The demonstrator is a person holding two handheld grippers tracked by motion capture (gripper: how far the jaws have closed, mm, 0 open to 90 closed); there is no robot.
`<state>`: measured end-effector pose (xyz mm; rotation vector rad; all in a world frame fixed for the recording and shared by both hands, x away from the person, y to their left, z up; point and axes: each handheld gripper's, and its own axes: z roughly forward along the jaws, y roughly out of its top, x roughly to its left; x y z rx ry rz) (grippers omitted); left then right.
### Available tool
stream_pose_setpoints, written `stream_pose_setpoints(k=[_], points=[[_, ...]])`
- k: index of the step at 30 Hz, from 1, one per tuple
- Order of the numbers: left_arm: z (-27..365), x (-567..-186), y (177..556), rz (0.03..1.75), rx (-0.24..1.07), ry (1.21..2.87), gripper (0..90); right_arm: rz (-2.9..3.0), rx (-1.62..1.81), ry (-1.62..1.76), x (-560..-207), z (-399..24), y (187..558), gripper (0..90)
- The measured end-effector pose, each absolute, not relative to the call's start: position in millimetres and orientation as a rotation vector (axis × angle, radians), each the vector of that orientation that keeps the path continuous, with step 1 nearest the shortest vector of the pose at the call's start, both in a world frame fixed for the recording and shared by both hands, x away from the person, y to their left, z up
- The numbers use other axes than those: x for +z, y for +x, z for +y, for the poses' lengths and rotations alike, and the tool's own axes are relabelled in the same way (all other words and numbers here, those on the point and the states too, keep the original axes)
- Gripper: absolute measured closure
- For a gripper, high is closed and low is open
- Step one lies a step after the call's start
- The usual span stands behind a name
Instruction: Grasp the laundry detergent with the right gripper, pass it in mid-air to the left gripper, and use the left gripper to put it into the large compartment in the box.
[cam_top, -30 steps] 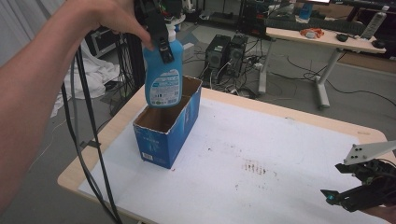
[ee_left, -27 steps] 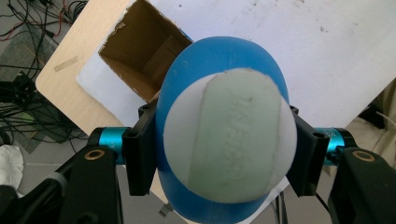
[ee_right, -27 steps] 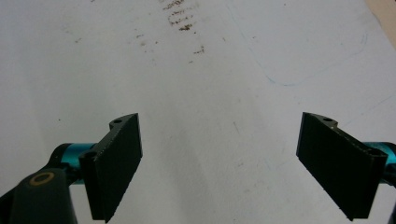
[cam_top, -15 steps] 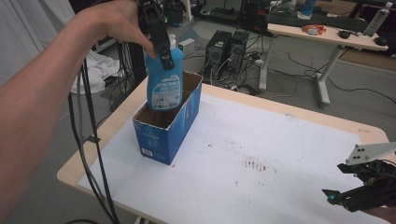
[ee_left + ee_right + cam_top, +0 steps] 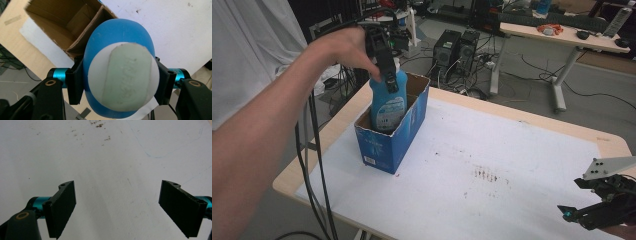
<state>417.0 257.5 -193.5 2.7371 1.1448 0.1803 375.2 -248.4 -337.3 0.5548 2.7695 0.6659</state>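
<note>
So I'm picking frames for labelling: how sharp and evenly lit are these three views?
High view: even room light, the blue bottle and box readable, the person's forearm soft at the near edge. Left gripper view: the bottle's cap sits very close and looks soft and bulged. Right gripper view: the jaws are crisp over the white table cover, no glare.
</note>
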Motion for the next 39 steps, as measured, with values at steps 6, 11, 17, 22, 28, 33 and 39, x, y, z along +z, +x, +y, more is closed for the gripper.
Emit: stream_pose_setpoints(k=[6, 11, 17, 22, 28, 33, 39], points=[[257.6, -217.1, 418.8, 1.128, 0.153, 2.761, 37.8, 2.773, 0.647, 0.547, -339.8, -247.6, 374.7, 13.5], [258.5, -230.2, 419.1, 1.077, 0.150, 2.776, 37.8, 2.780, 0.676, 0.560, -340.8, -249.6, 374.8, 13.5], [259.2, -247.7, 419.0, 1.027, 0.120, 2.812, 37.8, 2.778, 0.654, 0.557, -343.4, -250.3, 374.5, 13.5], [260.0, -257.4, 419.4, 0.994, 0.095, 2.825, 37.8, 2.781, 0.650, 0.564, -345.0, -251.5, 374.3, 13.5], [255.6, -264.3, 420.7, 0.904, 0.107, 2.888, 37.8, 2.780, 0.653, 0.561, -346.8, -252.9, 375.0, 13.5], [256.0, -268.9, 422.3, 0.891, 0.101, 2.902, 37.8, 2.785, 0.647, 0.559, -348.9, -252.3, 374.7, 13.5], [256.7, -276.2, 422.5, 0.866, 0.113, 2.905, 37.8, 2.782, 0.649, 0.558, -349.9, -253.5, 374.7, 13.5]])
